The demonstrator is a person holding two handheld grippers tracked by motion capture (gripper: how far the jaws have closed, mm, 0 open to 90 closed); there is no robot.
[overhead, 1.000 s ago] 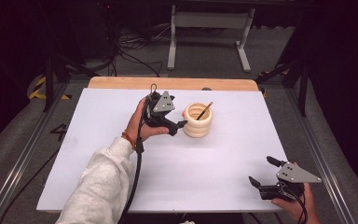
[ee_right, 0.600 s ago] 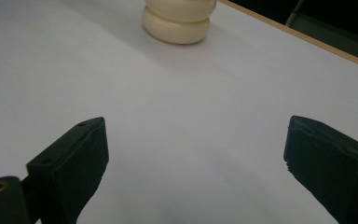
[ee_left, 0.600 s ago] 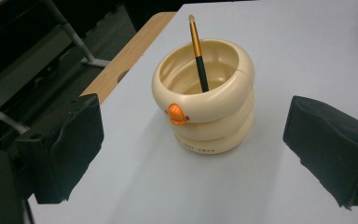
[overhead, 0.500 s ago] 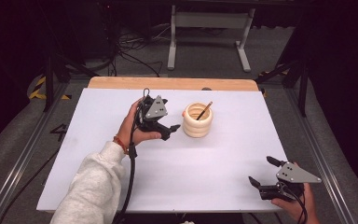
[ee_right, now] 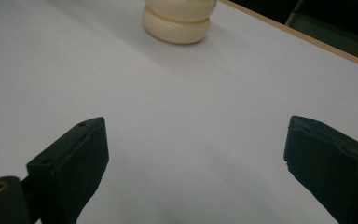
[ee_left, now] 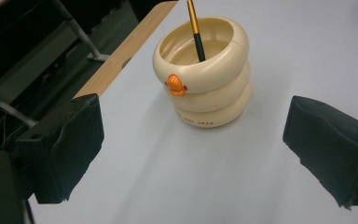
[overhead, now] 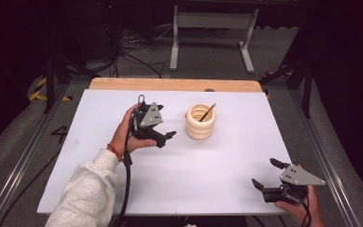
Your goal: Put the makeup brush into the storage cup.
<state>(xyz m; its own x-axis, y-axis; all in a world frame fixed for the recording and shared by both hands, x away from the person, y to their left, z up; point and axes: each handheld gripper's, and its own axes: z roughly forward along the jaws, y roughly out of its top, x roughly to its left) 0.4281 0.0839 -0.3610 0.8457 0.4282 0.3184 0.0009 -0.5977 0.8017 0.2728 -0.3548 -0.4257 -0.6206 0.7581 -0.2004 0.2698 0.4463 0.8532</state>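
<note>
A cream ringed holder (overhead: 200,122) stands on the white table top (overhead: 194,179), right of centre towards the far side, with an orange and black pen (overhead: 206,112) leaning in it. My left gripper (overhead: 167,137) hovers just left of the holder, open, jaws pointing at it with nothing between them. In the left gripper view the holder (ee_left: 205,79) and pen (ee_left: 195,28) sit ahead of the open left gripper (ee_left: 196,154). My right gripper (overhead: 264,172) rests open near the front right corner. The right gripper view has the holder (ee_right: 179,18) far ahead of the open right gripper (ee_right: 196,158).
A wooden strip (overhead: 170,85) runs along the table's far edge. Beyond it stand a metal frame (overhead: 212,23) and floor cables (overhead: 132,52). Aluminium rails (overhead: 23,146) flank the table's sides.
My left gripper has drawn back leftward and slightly nearer, away from the holder. The right gripper has stayed put.
</note>
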